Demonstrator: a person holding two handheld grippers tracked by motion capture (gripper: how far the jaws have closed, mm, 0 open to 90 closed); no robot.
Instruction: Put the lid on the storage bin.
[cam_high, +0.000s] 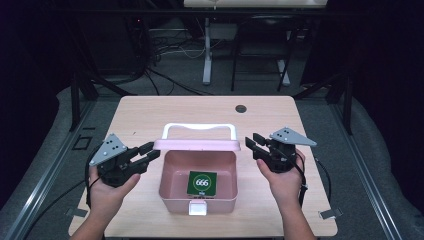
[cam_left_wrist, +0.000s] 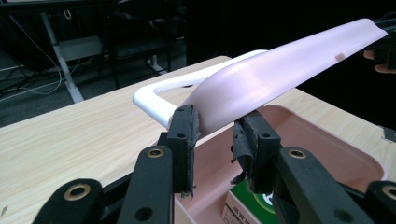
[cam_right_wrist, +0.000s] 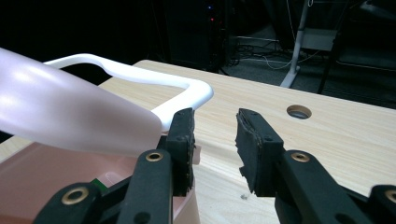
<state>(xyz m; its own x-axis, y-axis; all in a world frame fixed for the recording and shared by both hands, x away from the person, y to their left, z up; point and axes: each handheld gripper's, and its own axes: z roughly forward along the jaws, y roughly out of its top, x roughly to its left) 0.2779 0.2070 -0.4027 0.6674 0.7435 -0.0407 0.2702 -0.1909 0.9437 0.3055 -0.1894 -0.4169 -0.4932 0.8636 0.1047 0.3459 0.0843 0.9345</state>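
Note:
A pink box (cam_high: 162, 185) stands open at the middle of the table, with a green card (cam_high: 202, 183) marked 666 lying inside it. Its pink lid (cam_high: 197, 145) stands raised at the back, and a white handle (cam_high: 200, 126) shows beyond it. My left gripper (cam_high: 151, 151) is at the lid's left end; in the left gripper view the lid (cam_left_wrist: 280, 70) runs in between the pads, which press on its corner. My right gripper (cam_high: 254, 145) is just off the lid's right end, open. In the right gripper view the lid (cam_right_wrist: 70, 121) lies left of the empty jaws.
A white latch (cam_high: 197, 208) sits on the box's front wall. The wooden table has a round hole (cam_high: 241, 108) near its far edge. Beyond the table are desk legs (cam_high: 206, 55) and cables on a dark floor. Bare tabletop lies on both sides of the box.

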